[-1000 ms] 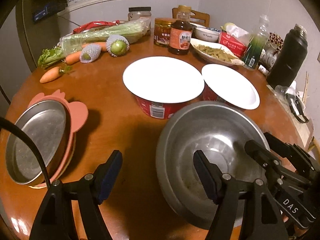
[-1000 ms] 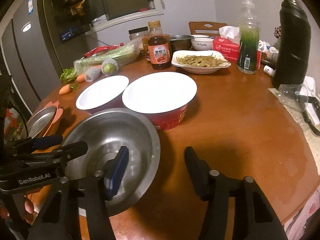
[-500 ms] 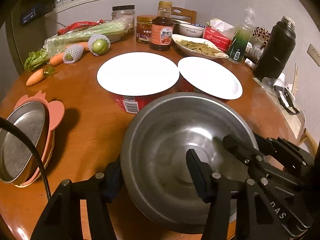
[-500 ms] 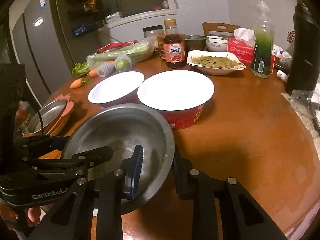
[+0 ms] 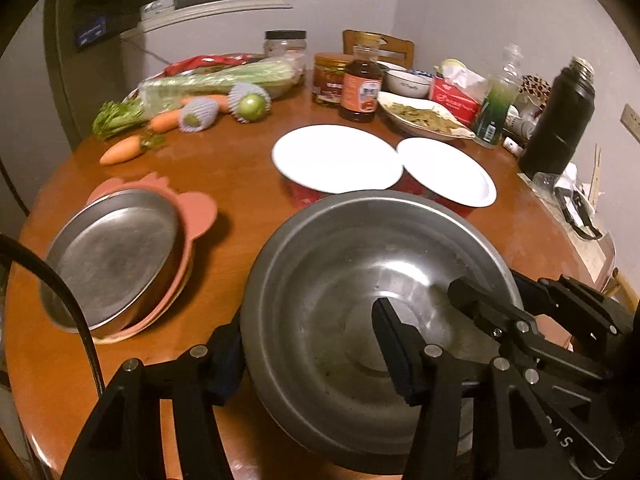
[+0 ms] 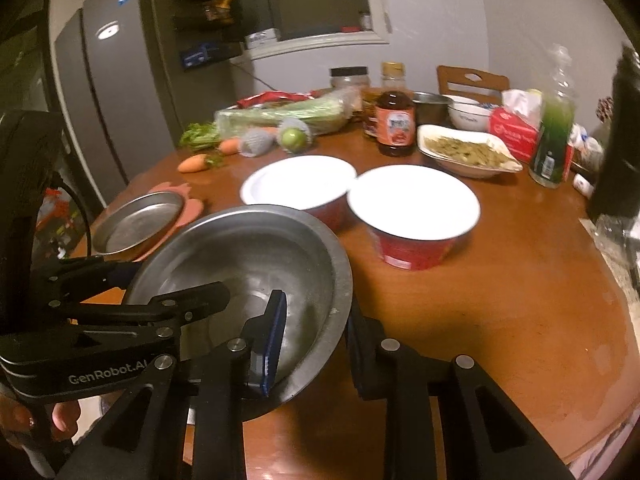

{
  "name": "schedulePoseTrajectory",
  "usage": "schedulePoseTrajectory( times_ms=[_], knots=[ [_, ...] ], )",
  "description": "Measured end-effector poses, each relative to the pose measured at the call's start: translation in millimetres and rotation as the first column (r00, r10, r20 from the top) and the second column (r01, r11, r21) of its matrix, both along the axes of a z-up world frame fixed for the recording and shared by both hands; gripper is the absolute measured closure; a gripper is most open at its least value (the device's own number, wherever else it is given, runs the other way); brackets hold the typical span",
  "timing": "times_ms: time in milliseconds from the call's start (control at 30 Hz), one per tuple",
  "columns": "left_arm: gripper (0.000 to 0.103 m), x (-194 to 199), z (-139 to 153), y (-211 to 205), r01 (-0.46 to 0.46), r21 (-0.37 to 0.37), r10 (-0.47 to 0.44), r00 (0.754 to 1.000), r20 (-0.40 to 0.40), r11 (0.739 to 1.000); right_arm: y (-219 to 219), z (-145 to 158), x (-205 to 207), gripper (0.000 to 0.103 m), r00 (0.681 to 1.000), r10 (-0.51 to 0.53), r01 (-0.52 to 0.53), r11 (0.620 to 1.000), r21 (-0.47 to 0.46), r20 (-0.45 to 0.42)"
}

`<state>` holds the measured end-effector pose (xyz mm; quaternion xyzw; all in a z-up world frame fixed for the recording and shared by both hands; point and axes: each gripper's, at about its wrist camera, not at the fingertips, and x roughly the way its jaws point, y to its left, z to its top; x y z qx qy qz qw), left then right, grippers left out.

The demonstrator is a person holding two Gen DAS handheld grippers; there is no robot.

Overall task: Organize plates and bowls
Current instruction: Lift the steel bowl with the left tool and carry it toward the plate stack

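A large steel bowl [image 5: 352,280] is lifted off the round wooden table, held on two sides. My left gripper [image 5: 308,356] is shut on its left rim, one finger inside and one outside. My right gripper [image 6: 316,336] is shut on its right rim [image 6: 340,300] the same way. A steel plate [image 5: 112,252] sits on a pink mat [image 5: 196,212] to the left; it also shows in the right wrist view [image 6: 140,224]. Two white-topped red bowls [image 5: 336,158] [image 5: 444,172] stand behind the steel bowl.
At the back of the table [image 6: 500,280] lie carrots [image 5: 120,150], celery [image 5: 216,80], netted fruit [image 5: 250,106], a sauce bottle [image 5: 360,88], jars, a dish of greens [image 5: 424,116], a tissue box and a green bottle [image 5: 494,114]. A black flask [image 5: 560,120] stands right. A fridge [image 6: 104,100] is left.
Both grippers closed onto the steel bowl's rim from opposite sides. The bowl has come up off the table and shifted left toward the steel plate.
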<state>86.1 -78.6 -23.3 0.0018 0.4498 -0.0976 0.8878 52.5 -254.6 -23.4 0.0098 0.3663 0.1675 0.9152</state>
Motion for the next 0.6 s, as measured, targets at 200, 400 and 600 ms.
schedulePoseTrajectory(
  times_ms=[200, 400, 600],
  knots=[
    [0.045, -7.3, 0.4, 11.8, -0.014, 0.005, 0.014, 1.0, 0.009, 1.0, 16.6, 0.8, -6.2, 0.073, 0.999, 0.038, -0.038, 0.999, -0.002, -0.009],
    [0.045, -10.3, -5.3, 14.5, -0.014, 0.022, 0.014, 1.0, 0.009, 1.0, 22.2, -4.3, -7.4, 0.073, 0.998, 0.046, -0.047, 0.999, -0.008, -0.032],
    [0.045, -8.8, -9.8, 14.3, -0.022, 0.032, 0.022, 1.0, 0.003, 0.999, 24.5, -8.6, -8.7, 0.073, 0.998, 0.054, -0.054, 0.998, -0.012, -0.044]
  ],
)
